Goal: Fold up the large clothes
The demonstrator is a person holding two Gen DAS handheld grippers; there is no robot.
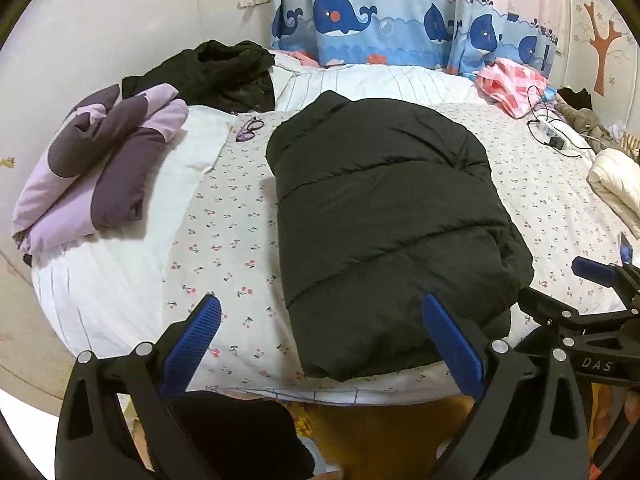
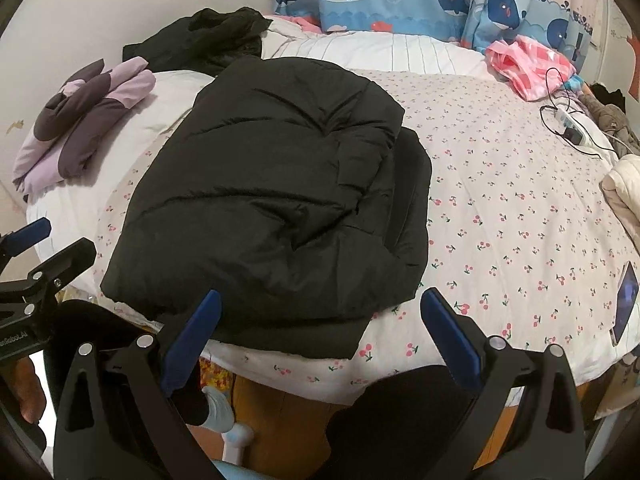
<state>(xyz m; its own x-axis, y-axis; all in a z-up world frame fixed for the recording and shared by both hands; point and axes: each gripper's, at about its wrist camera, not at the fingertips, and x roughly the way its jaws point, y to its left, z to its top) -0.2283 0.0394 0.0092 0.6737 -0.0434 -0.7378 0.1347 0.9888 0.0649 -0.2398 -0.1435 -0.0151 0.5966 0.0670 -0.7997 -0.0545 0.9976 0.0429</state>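
Observation:
A black puffer jacket (image 1: 384, 220) lies folded lengthwise on the cherry-print bed sheet (image 1: 224, 248), collar toward the far side, hem at the near bed edge. It also shows in the right wrist view (image 2: 264, 208), with a sleeve part sticking out on its right side. My left gripper (image 1: 320, 332) is open and empty, held above the near edge at the jacket's hem. My right gripper (image 2: 320, 332) is open and empty, just off the near edge by the hem. The right gripper also shows in the left wrist view (image 1: 596, 276), beside the jacket's right corner.
A folded purple garment (image 1: 100, 168) and a black clothes pile (image 1: 216, 72) lie at the far left. Purple glasses (image 1: 250, 128) lie near them. A pink cloth (image 1: 512, 84), a power strip with cables (image 1: 554, 134), a white jacket (image 1: 616, 184) and a phone (image 2: 624, 304) lie at the right.

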